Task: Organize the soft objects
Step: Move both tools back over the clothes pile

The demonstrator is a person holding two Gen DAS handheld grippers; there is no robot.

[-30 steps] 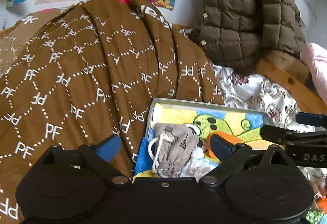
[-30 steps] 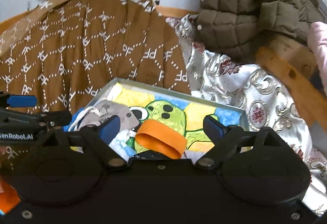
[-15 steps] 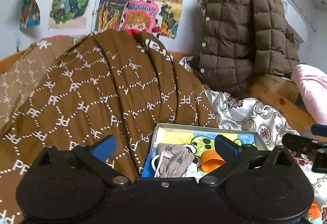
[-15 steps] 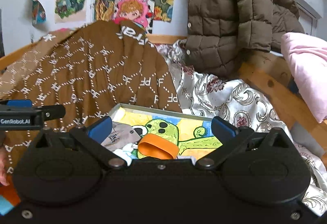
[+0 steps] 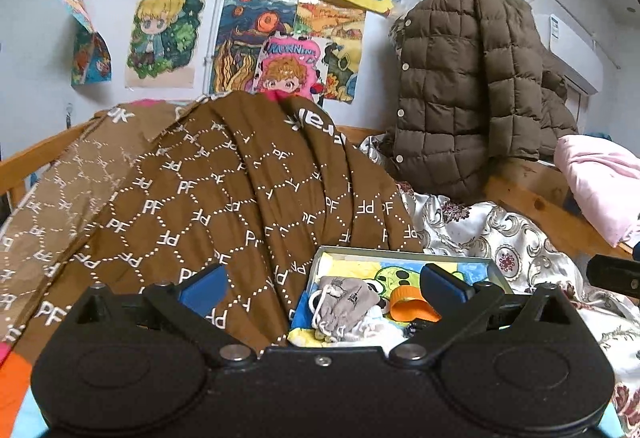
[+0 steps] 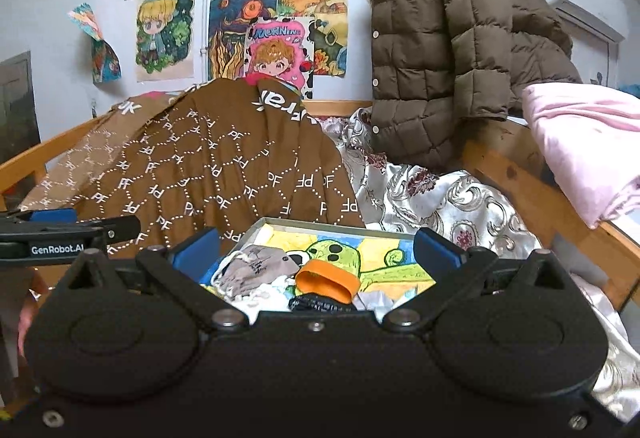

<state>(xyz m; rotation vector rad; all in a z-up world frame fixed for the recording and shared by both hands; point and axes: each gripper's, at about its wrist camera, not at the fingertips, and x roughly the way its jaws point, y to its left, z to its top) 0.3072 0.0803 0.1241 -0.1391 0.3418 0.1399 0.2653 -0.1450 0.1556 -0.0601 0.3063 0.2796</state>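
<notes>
A shallow grey box (image 5: 496,271) (image 6: 280,223) with a green cartoon picture inside lies on the bed. In it lie a grey drawstring pouch (image 5: 346,304) (image 6: 256,268), an orange band (image 5: 412,310) (image 6: 326,280), white cloth and a black item. My left gripper (image 5: 322,288) is open and empty, held back above the box's near left side. My right gripper (image 6: 316,250) is open and empty, held back above the box's near edge. The left gripper's finger shows at the left of the right wrist view (image 6: 68,230).
A brown quilt with white "PF" print (image 5: 224,194) (image 6: 224,174) is heaped behind and left of the box. A brown puffer jacket (image 5: 468,90) hangs at the back right. Pink bedding (image 6: 584,142) lies on the wooden bed rail (image 6: 520,182). Silver patterned fabric (image 6: 432,198) covers the bed.
Both grippers have pulled back and tilted up, away from the box. The box looks smaller and lower in both views, and more of the wall shows. Both stay open.
</notes>
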